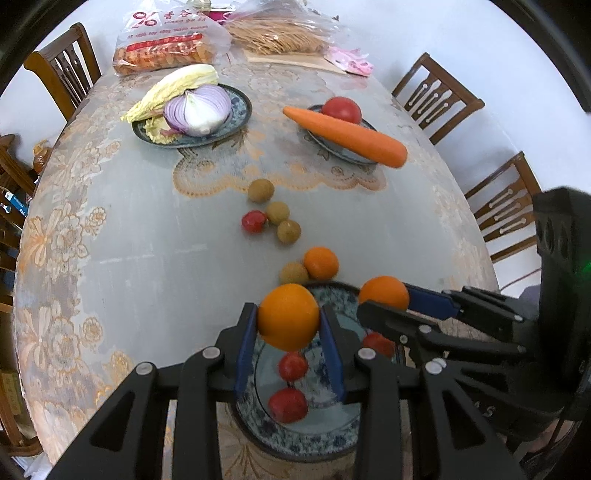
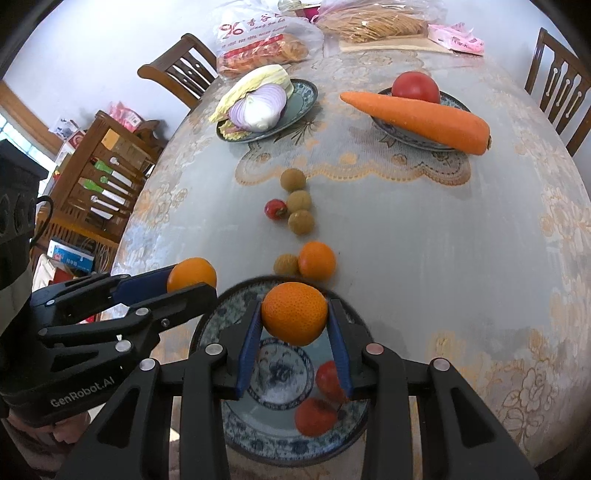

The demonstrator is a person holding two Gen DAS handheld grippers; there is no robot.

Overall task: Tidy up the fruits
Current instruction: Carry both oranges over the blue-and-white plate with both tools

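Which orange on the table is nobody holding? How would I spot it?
Start at the blue-patterned plate nearest the cameras and look just past its far rim. The loose orange sits there on the tablecloth, touching a small brown fruit; the other two oranges are gripped between fingers.

At the worktop's (image 1: pixel 129 240) far edge lie a printed snack bag (image 1: pixel 166 40) and bagged noodles (image 1: pixel 280 35); nearer, one plate holds cabbage (image 1: pixel 177 86) and halved onion (image 1: pixel 199 109); another, carrot (image 1: pixel 347 134) and tomato (image 1: pixel 341 109); wooden chairs (image 1: pixel 68 62) surround it.
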